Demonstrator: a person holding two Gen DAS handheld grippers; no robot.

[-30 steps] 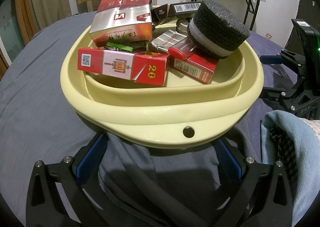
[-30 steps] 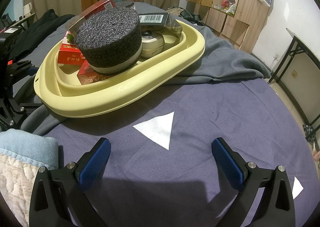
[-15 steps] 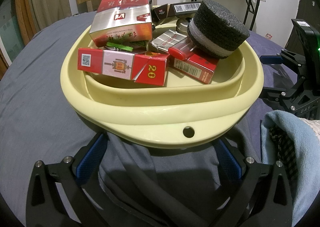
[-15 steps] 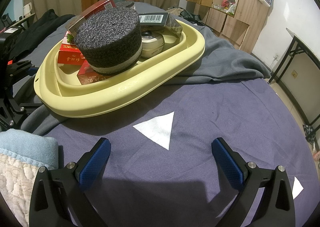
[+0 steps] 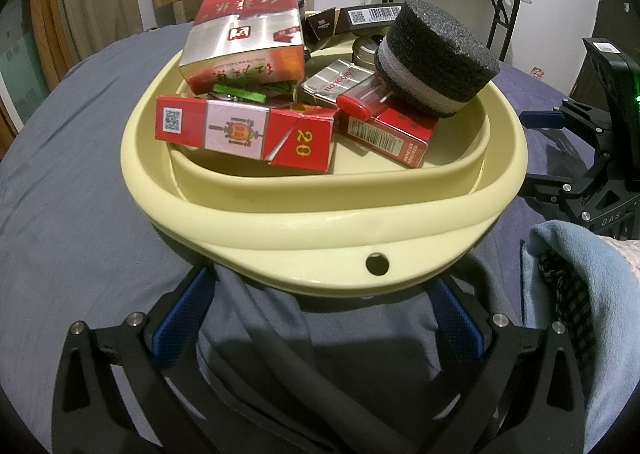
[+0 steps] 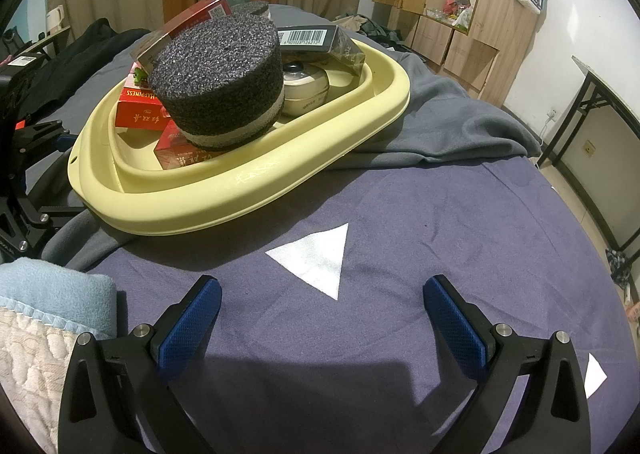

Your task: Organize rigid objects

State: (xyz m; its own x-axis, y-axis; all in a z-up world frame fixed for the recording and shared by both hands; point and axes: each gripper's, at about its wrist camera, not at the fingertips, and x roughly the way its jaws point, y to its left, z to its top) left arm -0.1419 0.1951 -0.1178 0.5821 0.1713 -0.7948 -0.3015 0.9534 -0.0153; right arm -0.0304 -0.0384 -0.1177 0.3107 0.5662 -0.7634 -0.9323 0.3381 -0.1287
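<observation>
The yellow basin (image 5: pixel 320 221) is sitting on the bed (image 6: pixel 400 334), its near rim just above the left gripper (image 5: pixel 320 318), whose fingers (image 5: pixel 180 318) are spreading wide and empty. Red boxes (image 5: pixel 244 131) and a black foam disc (image 5: pixel 436 53) are crowding it. The right gripper (image 6: pixel 320 318) is hovering spread over open purple sheet beside the basin.
</observation>
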